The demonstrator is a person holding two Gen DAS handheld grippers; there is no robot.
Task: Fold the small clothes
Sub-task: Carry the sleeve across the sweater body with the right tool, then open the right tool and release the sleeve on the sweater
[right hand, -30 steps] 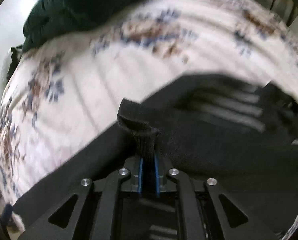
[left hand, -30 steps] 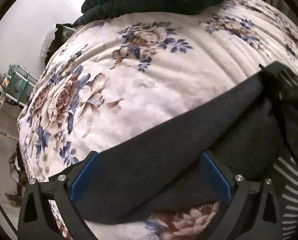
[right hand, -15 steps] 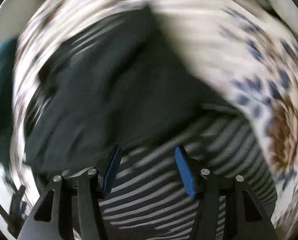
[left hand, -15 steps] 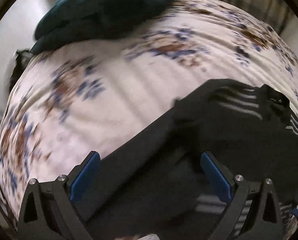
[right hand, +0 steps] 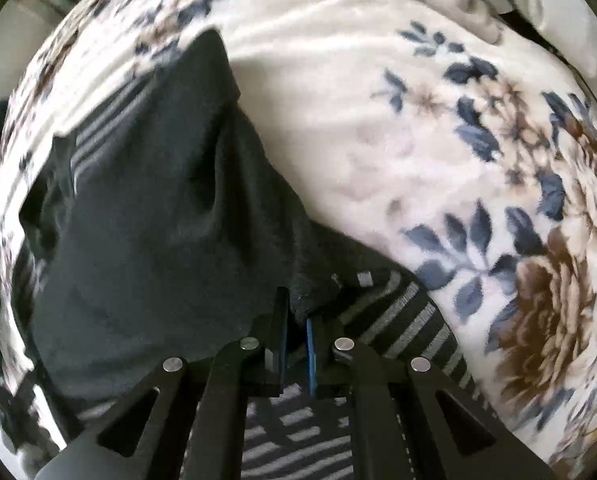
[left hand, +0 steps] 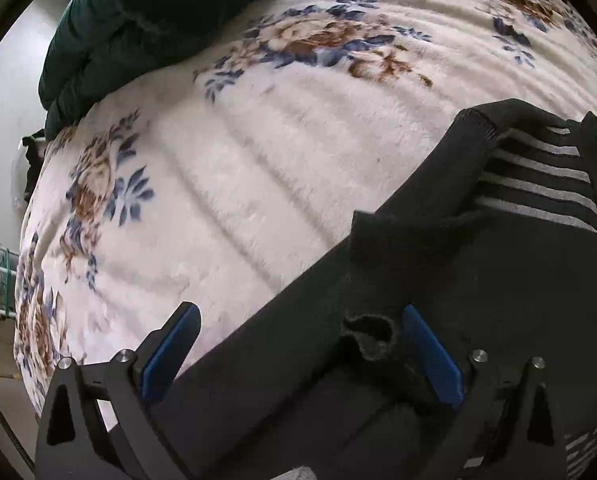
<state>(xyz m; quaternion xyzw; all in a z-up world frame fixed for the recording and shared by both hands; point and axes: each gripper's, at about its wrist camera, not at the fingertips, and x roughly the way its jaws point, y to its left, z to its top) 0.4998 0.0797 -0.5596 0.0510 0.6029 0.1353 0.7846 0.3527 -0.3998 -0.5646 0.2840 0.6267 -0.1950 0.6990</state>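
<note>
Clothes here are one dark garment with grey stripes on part of it. It lies spread on a bed, on a fluffy white blanket with blue and brown flowers. A dark green quilt sits at the far end, well apart from it.

I think the garment is light and soft. It will bend and sag, and it can slip out if only a little bit is pinched. A good place to hold it is at an edge or a corner, with a thick fold of cloth taken in.

The left tongs are spread wide and hold nothing. They hang over the garment's near edge. A small curled-up bit of cloth sits between the blue pads, close to the right one.

The right tongs are closing, nearly pressed together. A bit of dark cloth at the garment's edge is pinched between the pads, right where the striped part begins. Most of the garment lies ahead of them and to the left.
</note>
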